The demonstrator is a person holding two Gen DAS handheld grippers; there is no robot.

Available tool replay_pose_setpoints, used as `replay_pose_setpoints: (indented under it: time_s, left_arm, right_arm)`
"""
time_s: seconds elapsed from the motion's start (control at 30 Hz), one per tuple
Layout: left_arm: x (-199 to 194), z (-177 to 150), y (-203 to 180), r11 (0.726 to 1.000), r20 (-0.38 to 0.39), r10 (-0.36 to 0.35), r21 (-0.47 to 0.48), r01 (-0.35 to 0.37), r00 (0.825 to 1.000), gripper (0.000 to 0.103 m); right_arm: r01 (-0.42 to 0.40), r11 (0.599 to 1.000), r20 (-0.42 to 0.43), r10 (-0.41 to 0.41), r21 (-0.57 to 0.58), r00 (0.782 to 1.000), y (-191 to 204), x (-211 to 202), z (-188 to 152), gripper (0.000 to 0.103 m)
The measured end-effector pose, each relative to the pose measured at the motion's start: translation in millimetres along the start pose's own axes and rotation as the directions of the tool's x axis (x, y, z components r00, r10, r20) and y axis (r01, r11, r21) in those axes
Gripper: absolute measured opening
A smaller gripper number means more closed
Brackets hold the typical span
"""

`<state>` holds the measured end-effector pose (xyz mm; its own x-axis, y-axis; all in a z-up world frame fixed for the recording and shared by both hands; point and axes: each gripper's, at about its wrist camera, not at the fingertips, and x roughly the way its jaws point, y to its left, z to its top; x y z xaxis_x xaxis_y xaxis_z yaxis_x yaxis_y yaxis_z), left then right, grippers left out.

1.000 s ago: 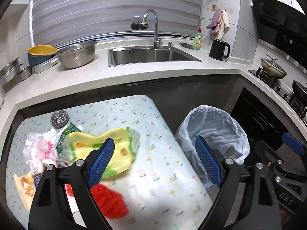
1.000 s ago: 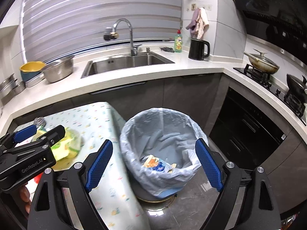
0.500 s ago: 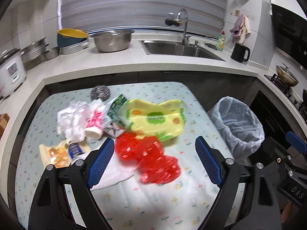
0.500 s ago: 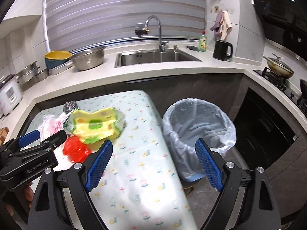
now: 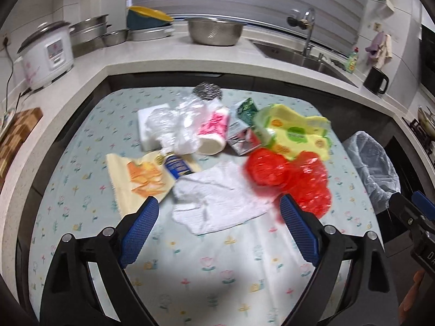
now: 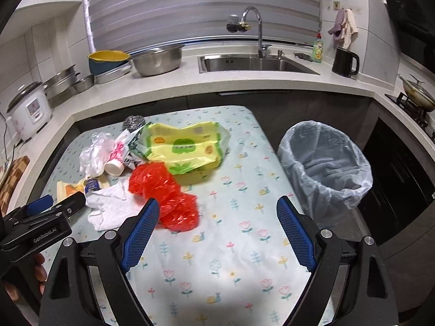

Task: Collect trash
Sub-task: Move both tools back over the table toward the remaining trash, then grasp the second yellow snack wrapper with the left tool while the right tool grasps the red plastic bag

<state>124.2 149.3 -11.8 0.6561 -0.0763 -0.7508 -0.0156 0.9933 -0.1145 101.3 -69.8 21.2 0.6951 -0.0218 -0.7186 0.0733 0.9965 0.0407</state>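
Trash lies piled on a floral tablecloth [image 5: 206, 269]: a red plastic bag [image 5: 293, 179], a white paper towel [image 5: 217, 201], a yellow wet-wipe pack [image 5: 293, 133], a clear plastic bag [image 5: 174, 127], a pink-and-white cup [image 5: 214, 133] and an orange snack wrapper [image 5: 141, 176]. My left gripper [image 5: 217, 231] is open and empty, just short of the paper towel. My right gripper [image 6: 216, 231] is open and empty, near the red bag [image 6: 163, 190]. The lined bin [image 6: 325, 168] stands right of the table.
A steel scourer [image 5: 208, 92] and a green carton [image 5: 244, 111] lie at the pile's far side. The counter behind holds a rice cooker [image 5: 46, 54], steel bowls [image 5: 214, 31], a sink [image 6: 255, 63] and a black kettle [image 6: 345, 62]. A stove [image 6: 416, 100] is far right.
Both grippers have swung left from the bin toward the table. The trash pile now sits centred in the left wrist view, closer than before. Both stay open.
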Motion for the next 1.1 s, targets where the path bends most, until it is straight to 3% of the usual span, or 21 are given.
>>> replay_pose_setpoints:
  time_s: [0.5,0.93,0.97,1.07,1.1]
  left_arm:
    - [34.5,-1.1,91.1,0.986,-0.063,0.103,-0.123,-0.11,0.993,0.091]
    - [92.0,6.4,125.5,0.968,-0.163,0.009,-0.245,-0.049,0.987,0.092]
    - [94.8,7.9,125.6,0.967,-0.164,0.005,-0.25,-0.046,0.986,0.091]
    - [99.8,9.7,124.2,0.969,-0.166,-0.011,-0.246,-0.03,0.986,0.075]
    - [101.1,10.0,123.2,0.97,-0.171,-0.021,-0.242,-0.022,0.985,0.063]
  right_arm:
    - [-0.045,0.998,-0.084,0.041,-0.044,0.996,56.4,70.5,-0.3,0.084]
    - [-0.029,0.999,-0.141,0.023,-0.041,0.99,63.0,124.5,3.7,0.084]
    - [-0.029,0.999,-0.146,0.023,-0.042,0.989,62.7,126.8,3.0,0.084]
    - [-0.037,0.998,-0.154,0.03,-0.041,0.988,62.6,131.0,0.8,0.078]
    - [-0.043,0.998,-0.157,0.036,-0.042,0.987,63.4,131.7,-0.4,0.074]
